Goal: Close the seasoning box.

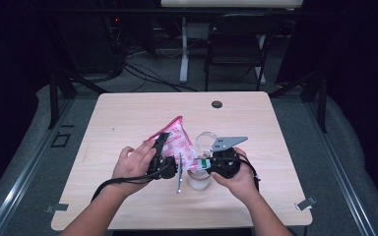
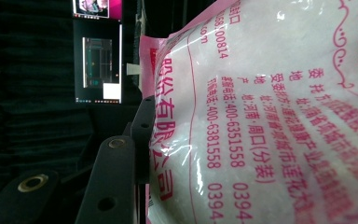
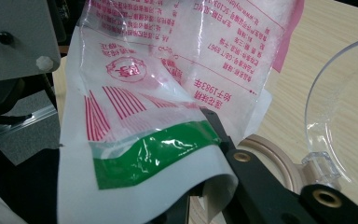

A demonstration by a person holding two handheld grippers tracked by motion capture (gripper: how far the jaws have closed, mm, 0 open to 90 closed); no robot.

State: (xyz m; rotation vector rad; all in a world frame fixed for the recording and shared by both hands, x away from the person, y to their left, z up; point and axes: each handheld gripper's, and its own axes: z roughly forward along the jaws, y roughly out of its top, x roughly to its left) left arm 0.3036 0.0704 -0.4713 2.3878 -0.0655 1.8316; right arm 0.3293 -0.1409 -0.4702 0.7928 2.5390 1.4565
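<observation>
A pink-and-white plastic bag (image 1: pixel 177 140) of white powder hangs tilted between both grippers above the table. My left gripper (image 1: pixel 169 150) is shut on the bag's body; in the left gripper view the bag (image 2: pixel 270 116) presses against the black fingers (image 2: pixel 116 177). My right gripper (image 1: pixel 205 164) is shut on the bag's lower, green-striped end (image 3: pixel 154 156), with its far jaw hidden under the film. Below that end stands a clear jar (image 1: pixel 198 180) with a beige rim (image 3: pixel 275 156), and its clear lid (image 3: pixel 340 107) is swung open.
The light wooden table (image 1: pixel 128 113) has a dark round grommet (image 1: pixel 217 104) near its far edge. A black chair (image 1: pixel 236 44) and a desk leg stand on the floor beyond it. A lit monitor (image 2: pixel 98 65) glows in the dark background.
</observation>
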